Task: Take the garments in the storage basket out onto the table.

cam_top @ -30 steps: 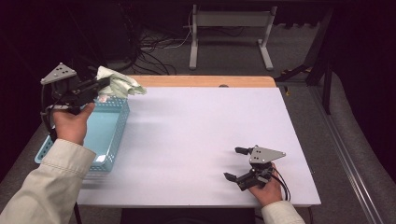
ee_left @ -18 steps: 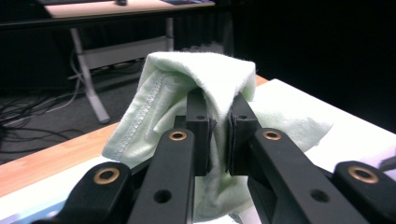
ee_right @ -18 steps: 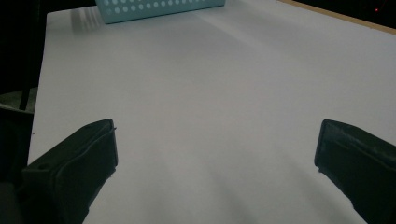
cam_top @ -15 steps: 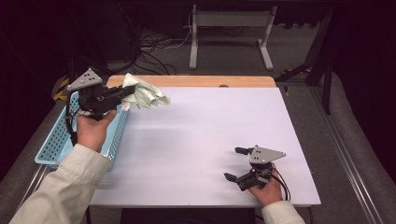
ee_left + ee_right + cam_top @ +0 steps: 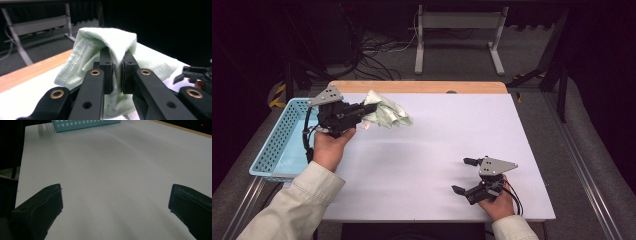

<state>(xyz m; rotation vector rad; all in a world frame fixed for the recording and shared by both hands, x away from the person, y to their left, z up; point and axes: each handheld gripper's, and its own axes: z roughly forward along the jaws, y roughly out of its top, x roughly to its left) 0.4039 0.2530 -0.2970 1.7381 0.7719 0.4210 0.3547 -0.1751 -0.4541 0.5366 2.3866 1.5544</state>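
Now the left gripper [image 5: 362,111] has carried the pale green cloth [image 5: 387,114] out of the blue perforated basket [image 5: 272,145] and over the white table [image 5: 437,150] (transfer under way). Its jaws are closed on a fold, the cloth draped over and ahead of the tips. The right gripper [image 5: 466,175] rests with jaws wide apart, nothing between them. Count: one cloth, one basket, two grippers.

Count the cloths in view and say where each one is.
1. The pale green cloth is pinched in the left claw, held above the white table just right of the blue basket. The basket's floor looks bare.
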